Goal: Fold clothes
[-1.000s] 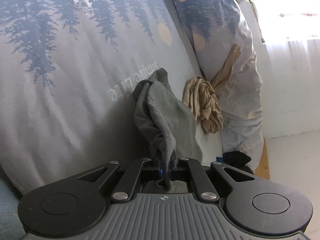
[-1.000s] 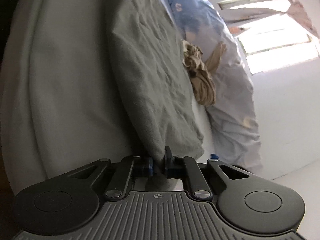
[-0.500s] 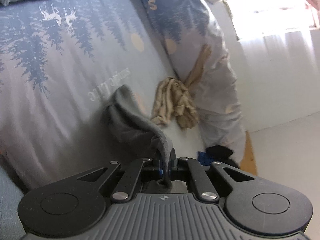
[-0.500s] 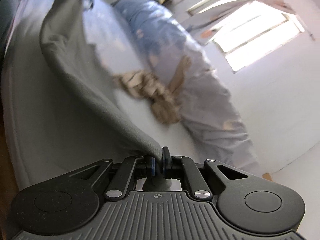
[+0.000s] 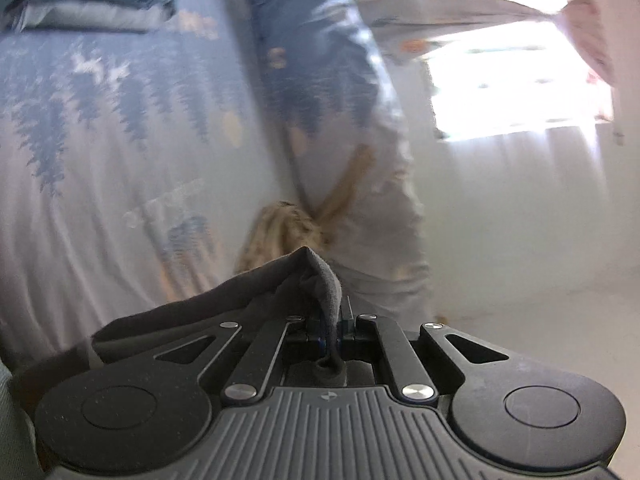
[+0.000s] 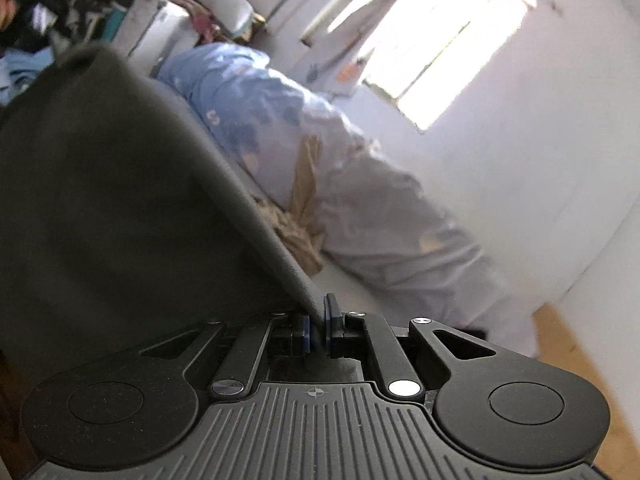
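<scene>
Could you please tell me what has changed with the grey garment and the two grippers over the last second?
Both grippers have risen, lifting the grey garment off the bed; it now hangs spread wide in the right wrist view. The right gripper rolled as it rose. Nothing was let go: the left gripper and the right stay shut on the cloth. The tan garment still lies crumpled by the duvet.

Dark grey garment (image 5: pixel 256 292), tan crumpled clothing (image 5: pixel 280 232), pale blue bedcover (image 5: pixel 100 152) printed with darker blue trees and white deer
</scene>
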